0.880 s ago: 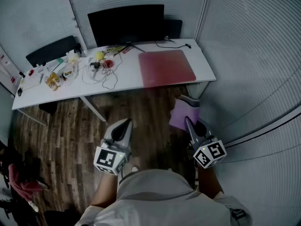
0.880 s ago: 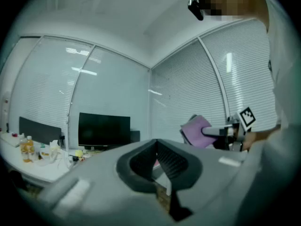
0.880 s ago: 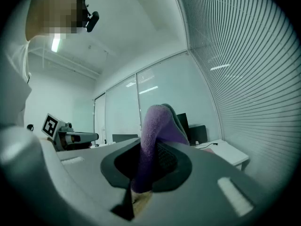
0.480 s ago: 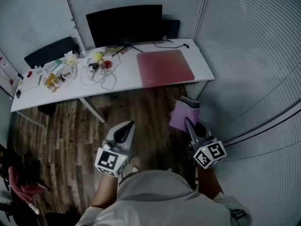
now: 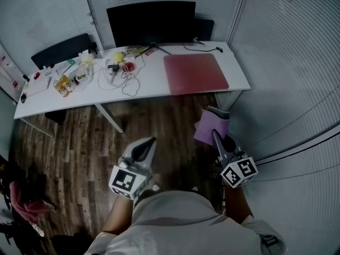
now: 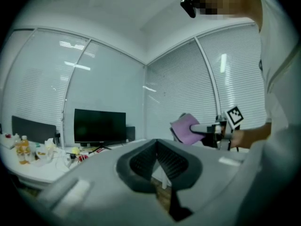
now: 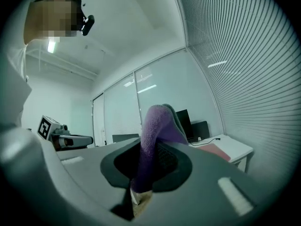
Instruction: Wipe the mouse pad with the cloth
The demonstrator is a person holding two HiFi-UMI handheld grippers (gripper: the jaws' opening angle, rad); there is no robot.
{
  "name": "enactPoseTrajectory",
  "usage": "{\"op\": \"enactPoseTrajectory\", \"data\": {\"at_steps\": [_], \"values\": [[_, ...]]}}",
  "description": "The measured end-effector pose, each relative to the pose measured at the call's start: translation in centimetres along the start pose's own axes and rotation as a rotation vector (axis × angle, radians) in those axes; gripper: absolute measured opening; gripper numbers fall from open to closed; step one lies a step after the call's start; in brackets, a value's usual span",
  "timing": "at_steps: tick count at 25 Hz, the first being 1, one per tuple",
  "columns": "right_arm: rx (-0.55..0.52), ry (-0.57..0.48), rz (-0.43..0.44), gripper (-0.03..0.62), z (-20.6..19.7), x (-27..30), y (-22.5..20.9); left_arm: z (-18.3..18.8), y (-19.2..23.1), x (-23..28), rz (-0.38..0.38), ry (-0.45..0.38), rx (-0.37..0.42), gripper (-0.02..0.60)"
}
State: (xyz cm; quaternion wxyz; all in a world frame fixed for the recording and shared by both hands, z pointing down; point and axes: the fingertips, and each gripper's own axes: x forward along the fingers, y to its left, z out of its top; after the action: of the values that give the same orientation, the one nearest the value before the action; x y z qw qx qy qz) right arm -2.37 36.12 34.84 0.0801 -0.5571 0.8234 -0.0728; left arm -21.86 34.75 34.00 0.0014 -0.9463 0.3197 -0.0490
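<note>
A red mouse pad [image 5: 195,73] lies on the right end of the white desk [image 5: 151,84], with nothing on it; it also shows faintly as the mouse pad [image 7: 217,150] in the right gripper view. My right gripper [image 5: 215,136] is shut on a purple cloth [image 5: 210,128], held over the wood floor short of the desk. The cloth [image 7: 155,135] stands up between the jaws, and the cloth [image 6: 186,127] shows across in the left gripper view. My left gripper [image 5: 149,142] hangs over the floor, shut with nothing in it.
A black monitor [image 5: 151,22] stands at the desk's back. Cables, a red cup and small clutter [image 5: 114,70] cover the desk's left half. A dark chair [image 5: 61,49] stands behind the desk. Blinds and a glass wall [image 5: 297,62] close the right side.
The whole view has shifted: the desk and mouse pad sit slightly further right and lower. Both grippers keep their places over the floor, the cloth still held.
</note>
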Motion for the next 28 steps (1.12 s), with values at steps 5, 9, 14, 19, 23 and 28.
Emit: {"op": "enactPoseTrajectory", "data": {"at_steps": [5, 9, 14, 19, 23, 28], "values": [[0.036, 0.010, -0.047, 0.044, -1.3, 2.2, 1.6, -0.2, 3.0, -1.7, -0.019, -0.021, -0.003, 0.003], [0.021, 0.030, -0.091, 0.048, -2.5, 4.1, 3.4, -1.5, 5.2, -2.4, -0.055, -0.012, 0.007, 0.003], [-0.016, 0.063, -0.129, 0.049, -2.8, 5.4, 3.4, -2.4, 7.6, -1.4, -0.065, -0.012, -0.002, 0.003], [-0.004, 0.085, -0.123, 0.049, -3.1, 8.1, 1.0, -2.8, 9.2, 0.9, -0.057, -0.007, -0.042, 0.003], [-0.018, 0.072, -0.070, 0.049, -2.8, 10.7, -2.2, -2.9, 10.0, 4.8, -0.032, 0.005, -0.027, 0.003], [-0.008, 0.024, -0.034, 0.049, -0.9, 13.0, -8.7, -1.8, 9.8, 11.9, -0.020, 0.017, 0.002, 0.003]]}}
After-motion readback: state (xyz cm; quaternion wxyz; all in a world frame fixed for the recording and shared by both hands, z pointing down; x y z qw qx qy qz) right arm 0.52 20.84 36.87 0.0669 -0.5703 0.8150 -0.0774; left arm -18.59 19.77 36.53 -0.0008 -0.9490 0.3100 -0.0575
